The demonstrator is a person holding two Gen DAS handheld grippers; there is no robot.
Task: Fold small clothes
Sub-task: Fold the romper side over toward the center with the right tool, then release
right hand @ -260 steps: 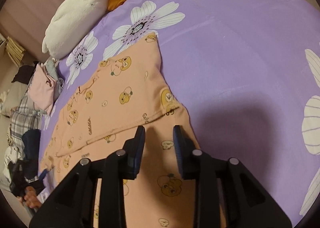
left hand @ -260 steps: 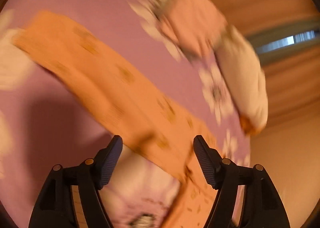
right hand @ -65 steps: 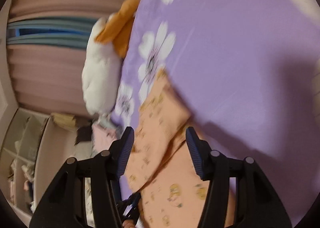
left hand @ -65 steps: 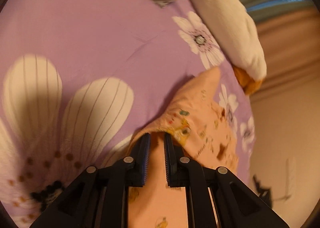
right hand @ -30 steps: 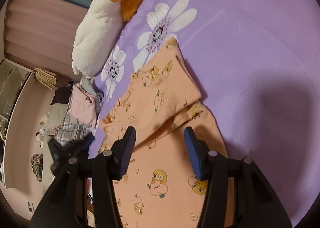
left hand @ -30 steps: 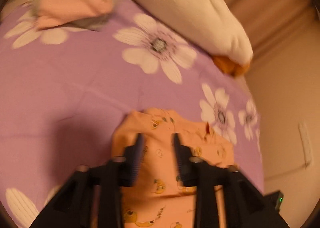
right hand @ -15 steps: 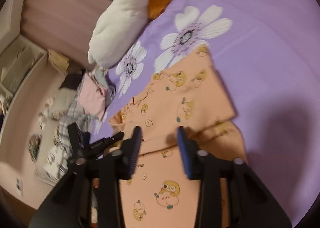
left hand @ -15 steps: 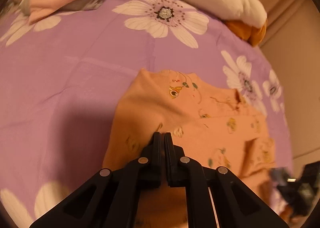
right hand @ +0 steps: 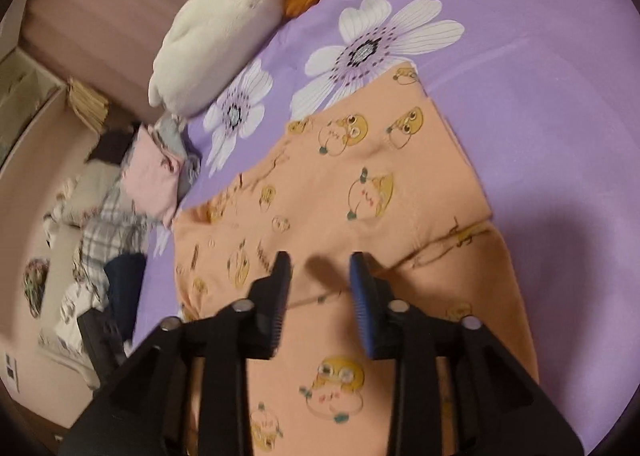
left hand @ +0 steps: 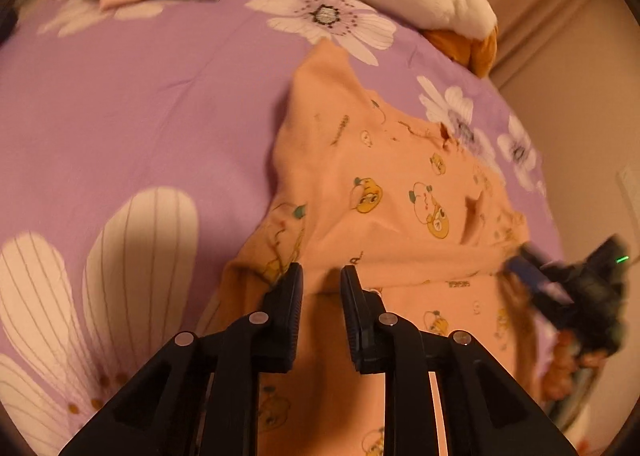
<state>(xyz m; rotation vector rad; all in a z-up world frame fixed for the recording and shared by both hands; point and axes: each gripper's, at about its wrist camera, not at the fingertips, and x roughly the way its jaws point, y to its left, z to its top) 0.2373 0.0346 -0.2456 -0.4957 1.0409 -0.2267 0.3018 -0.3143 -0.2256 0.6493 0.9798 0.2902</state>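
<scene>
— On the purple flowered bedspread (left hand: pixel 120 107), what is lying there?

— An orange printed garment (left hand: pixel 400 207), partly folded, its upper layer doubled over the lower one, away from the bed's edges.

— What is the left gripper (left hand: pixel 321 280) doing?

— It is hovering over the fold edge, jaws a little apart, having just been opening; nothing is pinched between them.

— And the right gripper (right hand: pixel 319 266)?

— It is standing moderately open above the same fold, gripping nothing, jaws having just been widening slightly. A white plush pillow (right hand: pixel 224 39) is resting near the bed's far edge.
</scene>
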